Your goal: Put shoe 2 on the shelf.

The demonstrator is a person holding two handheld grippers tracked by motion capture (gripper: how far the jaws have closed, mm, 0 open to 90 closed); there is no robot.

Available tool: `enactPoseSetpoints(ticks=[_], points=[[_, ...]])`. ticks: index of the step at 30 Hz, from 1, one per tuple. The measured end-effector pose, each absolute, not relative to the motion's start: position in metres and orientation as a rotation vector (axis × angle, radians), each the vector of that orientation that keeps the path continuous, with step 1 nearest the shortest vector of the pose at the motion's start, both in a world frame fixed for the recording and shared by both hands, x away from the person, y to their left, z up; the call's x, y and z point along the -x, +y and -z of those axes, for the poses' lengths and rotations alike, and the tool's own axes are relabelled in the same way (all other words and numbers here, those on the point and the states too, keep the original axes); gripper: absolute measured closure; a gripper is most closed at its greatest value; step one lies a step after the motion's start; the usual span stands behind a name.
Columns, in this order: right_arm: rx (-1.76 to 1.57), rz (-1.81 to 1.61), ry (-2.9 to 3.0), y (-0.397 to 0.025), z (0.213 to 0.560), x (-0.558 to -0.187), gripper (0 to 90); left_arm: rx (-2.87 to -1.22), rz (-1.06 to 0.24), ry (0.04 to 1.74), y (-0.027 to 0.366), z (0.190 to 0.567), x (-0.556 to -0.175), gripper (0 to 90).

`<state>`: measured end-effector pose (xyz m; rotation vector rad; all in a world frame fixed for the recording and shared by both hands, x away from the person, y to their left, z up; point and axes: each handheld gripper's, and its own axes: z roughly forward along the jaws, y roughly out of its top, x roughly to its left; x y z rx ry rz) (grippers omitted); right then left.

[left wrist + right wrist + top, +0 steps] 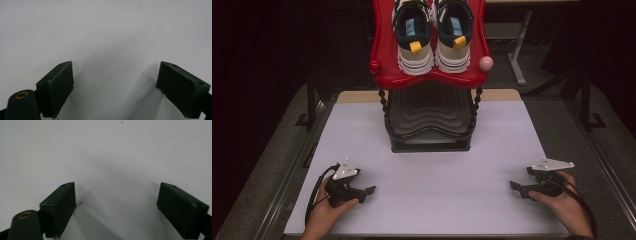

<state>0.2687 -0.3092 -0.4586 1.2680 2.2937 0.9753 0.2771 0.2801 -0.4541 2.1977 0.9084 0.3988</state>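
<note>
Red plastic forms the top tier of a shoe rack (384, 50) standing at the far middle of the tabletop (432, 165), well ahead of both tools and between their lines of reach. On that tier sits a pair of sneakers (432, 35), side by side and touching or nearly so, heels with yellow pull tabs turned toward the person, long axes running away from the near edge. Below it a black ribbed tier (429, 117) rests on the rack's base. The left tool (362, 192) lies low at the near left of the tabletop in the person's left hand (329, 210), its tips aimed inward toward the right tool (519, 189), which the right hand (562, 200) holds at the near right, tips aimed back toward the left one; the two are well apart. The high view gives the rack, shoes and hands. The left gripper view gives the left tool's jaws spread wide over bare pale surface, nothing between them. The right gripper view gives the right tool's jaws likewise spread wide and empty over the same surface.
</note>
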Motion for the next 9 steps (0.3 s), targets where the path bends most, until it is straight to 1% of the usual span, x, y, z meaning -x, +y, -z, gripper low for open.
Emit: enactPoseSetpoints(ticks=[9], points=[[-1.264,-0.966,2.285,-0.3085,0.4587,-0.2681,13.3,-2.2,-0.401,0.909,0.2799,0.4538,-0.277,13.0]])
